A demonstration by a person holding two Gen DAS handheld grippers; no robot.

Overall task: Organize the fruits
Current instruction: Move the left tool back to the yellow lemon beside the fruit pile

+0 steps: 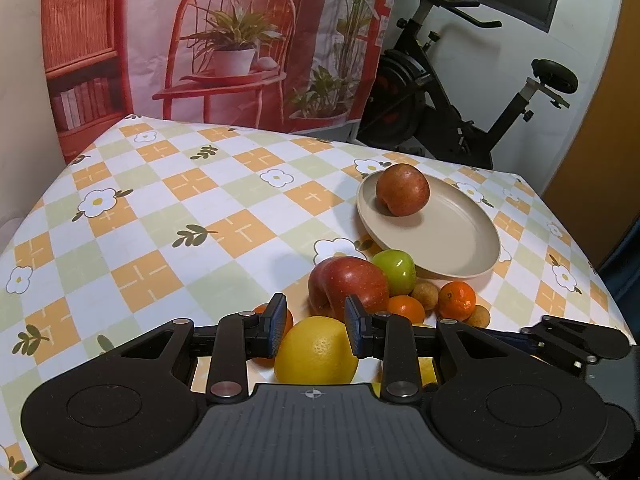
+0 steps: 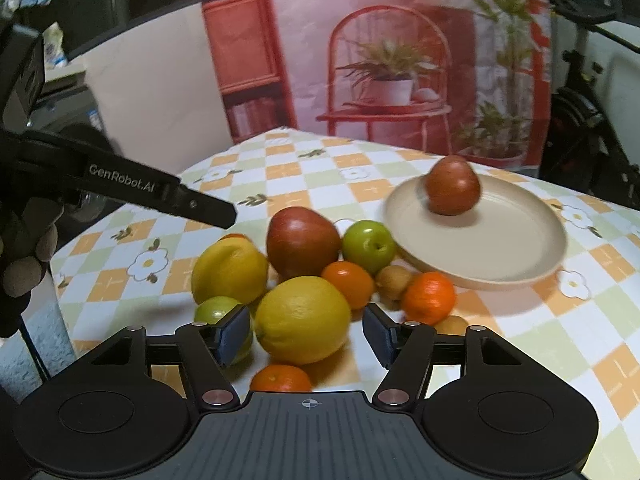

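A beige plate holds one red apple. In front of it lies a pile: a big red apple, a green apple, two yellow lemons, several mandarins and small brown fruits. My right gripper is open, with the near lemon between its pads, untouched. My left gripper hovers over the pile's left side, jaws narrowly apart, holding nothing; its finger shows above the far lemon.
The checked tablecloth stretches left and back of the pile. A printed backdrop hangs behind the table and an exercise bike stands at the back right. A gloved hand holds the left gripper.
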